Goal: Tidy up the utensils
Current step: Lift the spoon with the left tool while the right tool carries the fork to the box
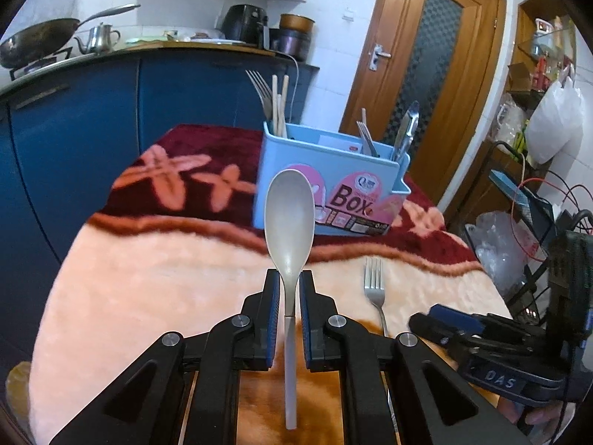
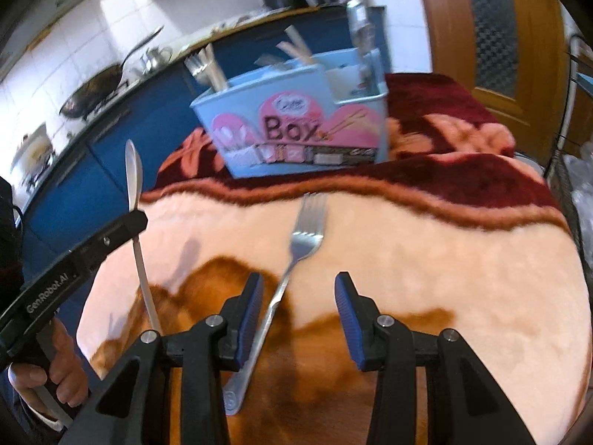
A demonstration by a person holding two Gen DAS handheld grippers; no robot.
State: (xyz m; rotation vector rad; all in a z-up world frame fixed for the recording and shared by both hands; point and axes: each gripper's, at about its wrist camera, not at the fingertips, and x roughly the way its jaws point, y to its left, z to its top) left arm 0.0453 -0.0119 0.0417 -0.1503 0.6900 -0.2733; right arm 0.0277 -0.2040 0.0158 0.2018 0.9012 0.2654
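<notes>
Blanket [image 2: 426,259]: fork [image 2: 292,259] between right hand-held gripper [image 2: 298,296] fingers.

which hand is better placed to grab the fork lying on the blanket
Right. Its tongs are open with the fork handle lying between the pads, while the left tongs are already shut on the grey spoon.

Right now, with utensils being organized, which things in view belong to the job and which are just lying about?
Belongs to the job:
spoon, clamped in the left gripper
fork on the blanket, below the open right gripper
blue utensil box

Just lying about:
wok
kettle
white plastic bag
</notes>
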